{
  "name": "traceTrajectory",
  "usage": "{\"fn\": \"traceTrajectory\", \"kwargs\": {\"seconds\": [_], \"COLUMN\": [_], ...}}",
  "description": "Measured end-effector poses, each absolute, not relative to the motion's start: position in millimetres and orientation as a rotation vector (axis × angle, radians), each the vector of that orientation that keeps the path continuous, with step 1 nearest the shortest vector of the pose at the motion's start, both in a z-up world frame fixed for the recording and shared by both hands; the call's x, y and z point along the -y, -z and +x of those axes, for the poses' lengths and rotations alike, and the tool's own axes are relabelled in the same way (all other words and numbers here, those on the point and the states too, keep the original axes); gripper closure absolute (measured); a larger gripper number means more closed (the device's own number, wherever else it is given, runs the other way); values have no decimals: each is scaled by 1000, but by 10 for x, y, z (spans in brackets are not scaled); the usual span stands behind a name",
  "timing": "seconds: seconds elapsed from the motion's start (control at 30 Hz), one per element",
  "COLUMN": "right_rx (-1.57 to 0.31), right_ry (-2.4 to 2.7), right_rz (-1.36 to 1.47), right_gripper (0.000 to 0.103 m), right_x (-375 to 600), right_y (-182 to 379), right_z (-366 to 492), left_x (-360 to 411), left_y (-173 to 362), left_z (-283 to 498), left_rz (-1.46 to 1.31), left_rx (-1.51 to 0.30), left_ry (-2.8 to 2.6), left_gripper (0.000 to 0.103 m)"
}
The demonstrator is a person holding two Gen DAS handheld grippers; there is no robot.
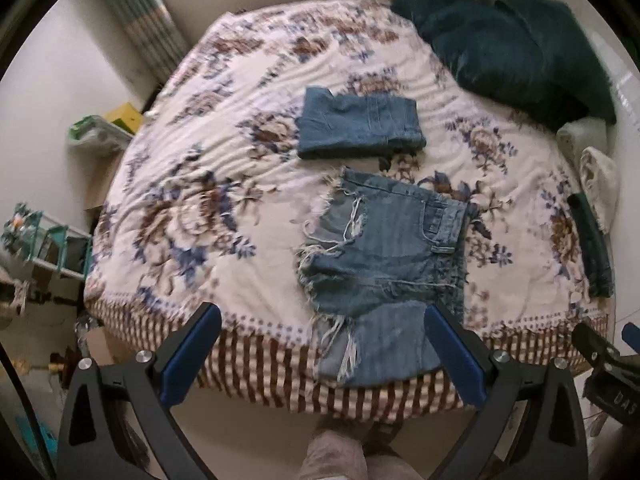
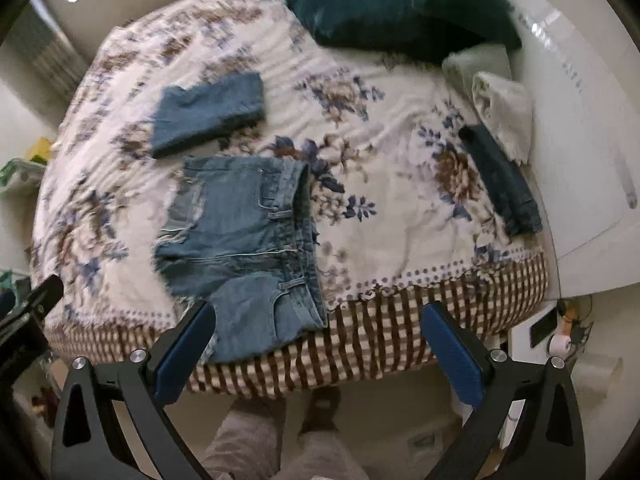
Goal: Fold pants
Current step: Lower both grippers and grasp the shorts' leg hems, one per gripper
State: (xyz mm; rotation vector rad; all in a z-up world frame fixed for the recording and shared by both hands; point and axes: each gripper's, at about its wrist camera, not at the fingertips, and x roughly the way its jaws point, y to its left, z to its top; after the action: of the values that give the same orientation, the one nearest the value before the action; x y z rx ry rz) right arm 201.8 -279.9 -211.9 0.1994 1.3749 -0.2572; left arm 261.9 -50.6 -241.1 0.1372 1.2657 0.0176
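Note:
Frayed light-blue denim shorts point(image 1: 384, 248) lie spread flat near the front edge of the bed, waistband to the right, one leg hanging over the edge; they also show in the right wrist view point(image 2: 240, 240). A folded pair of blue jeans point(image 1: 360, 124) point(image 2: 208, 114) lies just beyond them. My left gripper point(image 1: 320, 320) is open and empty, held above the bed's front edge just short of the shorts. My right gripper point(image 2: 320, 320) is open and empty, to the right of the shorts' waistband. Neither touches the shorts.
The bed has a floral cover point(image 1: 200, 200) with a checked hem point(image 2: 380, 340). A dark teal blanket point(image 1: 520, 48) lies piled at the far right. Dark folded jeans point(image 2: 504, 184) and a white towel point(image 2: 504, 108) lie at the right edge. Shelves point(image 1: 48, 248) stand left.

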Motion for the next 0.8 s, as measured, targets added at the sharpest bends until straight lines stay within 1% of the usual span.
{"fn": "traceTrajectory", "kwargs": {"seconds": [0.23,0.5,0.67,0.8], "right_rx": [-1472,-1533,-1567,-1612], "right_ry": [333,294,218,111], "right_rz": [256,299,290,313], "right_gripper": [0,0,0,0], "right_x": [2882,3133,3268,3282], "right_y": [3246,4651,5330,5764], "right_z": [2854,3714,4153,4538], "left_x": [462,590,667,739], "left_y": [3241,4435,5097,5511], "left_z": [3615,4602,5092,5335], "left_rz": [162,221,178,187], "left_rx": [-1332,-1403,-1468,-1520], "left_ry": [11,24,55,97], "left_gripper": [0,0,0,0]}}
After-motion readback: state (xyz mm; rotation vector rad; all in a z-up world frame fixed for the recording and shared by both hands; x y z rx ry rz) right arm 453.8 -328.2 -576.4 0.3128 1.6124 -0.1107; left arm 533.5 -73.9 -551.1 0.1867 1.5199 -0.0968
